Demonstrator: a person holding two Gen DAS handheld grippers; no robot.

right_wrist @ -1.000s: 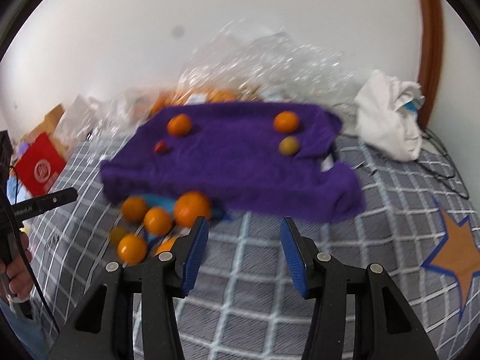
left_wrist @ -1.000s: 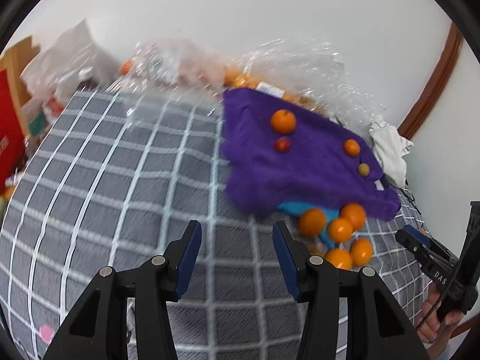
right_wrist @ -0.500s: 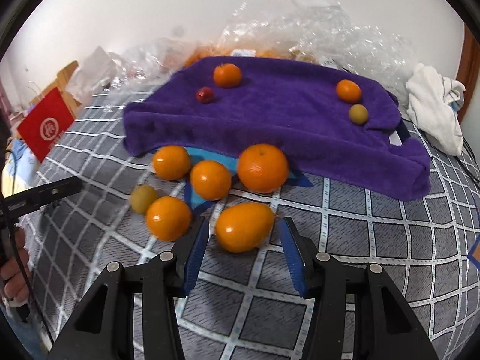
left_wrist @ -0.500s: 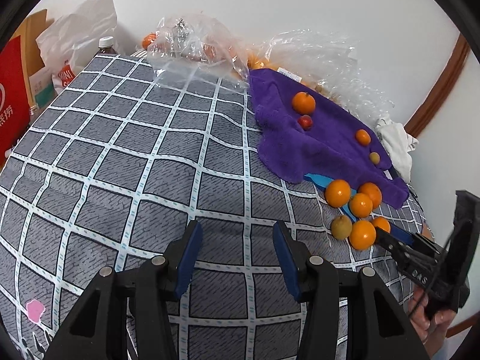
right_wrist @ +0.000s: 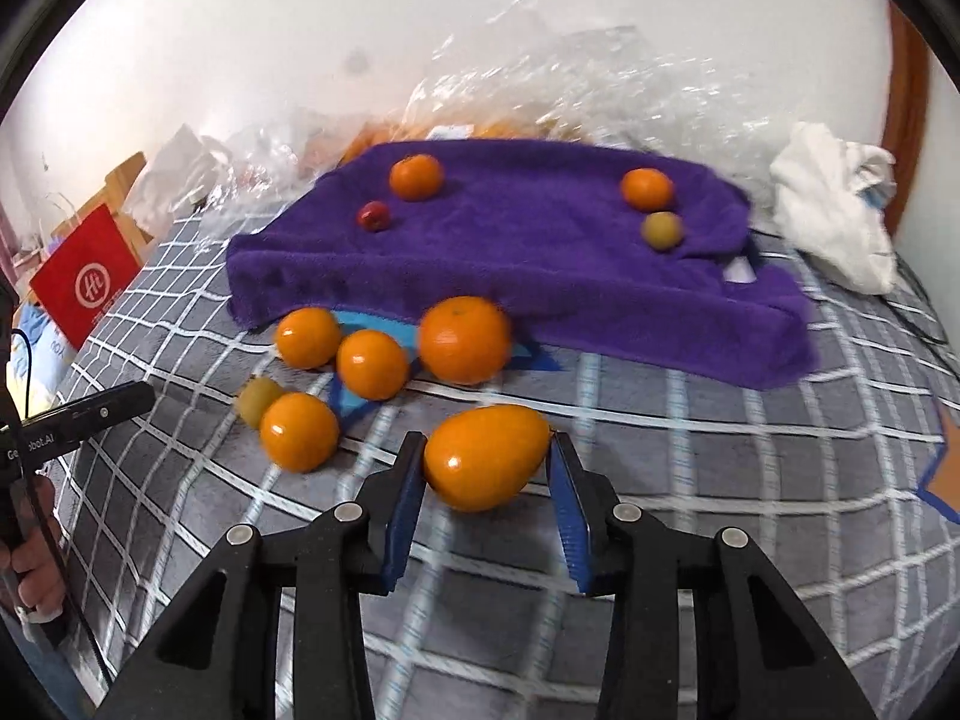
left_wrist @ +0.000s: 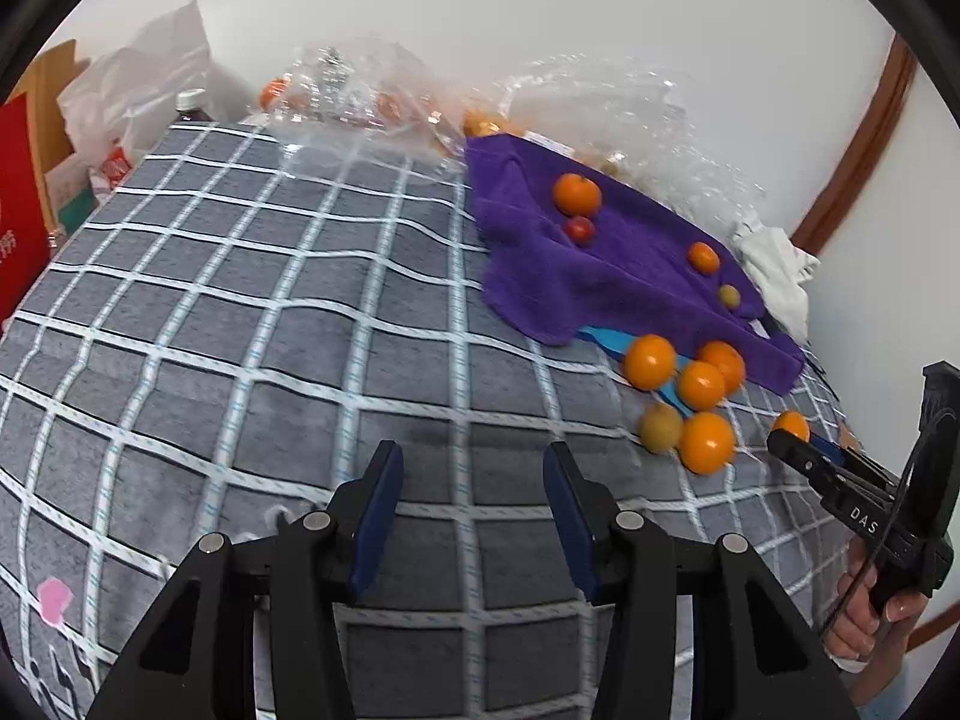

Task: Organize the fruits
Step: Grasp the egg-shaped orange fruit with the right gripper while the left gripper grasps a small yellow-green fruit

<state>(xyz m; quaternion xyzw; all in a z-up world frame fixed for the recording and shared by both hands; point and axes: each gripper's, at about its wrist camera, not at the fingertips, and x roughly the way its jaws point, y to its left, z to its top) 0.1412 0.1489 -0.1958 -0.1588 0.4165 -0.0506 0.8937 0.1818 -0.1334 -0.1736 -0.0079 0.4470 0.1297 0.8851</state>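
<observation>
An oval orange fruit (right_wrist: 486, 459) lies on the grey checked bedspread (right_wrist: 690, 480) between the blue pads of my right gripper (right_wrist: 487, 450). Its jaws are closing, and both pads touch the fruit's ends. Behind it sit several round oranges (right_wrist: 372, 363) and a small yellowish fruit (right_wrist: 257, 397). A purple towel (right_wrist: 540, 252) carries two oranges (right_wrist: 416, 177), a small red fruit (right_wrist: 374, 216) and a greenish one (right_wrist: 661, 230). My left gripper (left_wrist: 472, 456) hangs open and empty over bare bedspread, left of the orange cluster (left_wrist: 699, 384).
Crumpled clear plastic bags (right_wrist: 570, 84) with more fruit lie against the wall behind the towel. A white cloth (right_wrist: 834, 204) sits at the far right, a red bag (right_wrist: 84, 282) off the bed's left side. Blue paper (right_wrist: 360, 324) pokes out under the towel.
My right gripper has come down and forward onto the oval orange fruit, and its jaws have narrowed around it. The left gripper has stayed open over the bedspread.
</observation>
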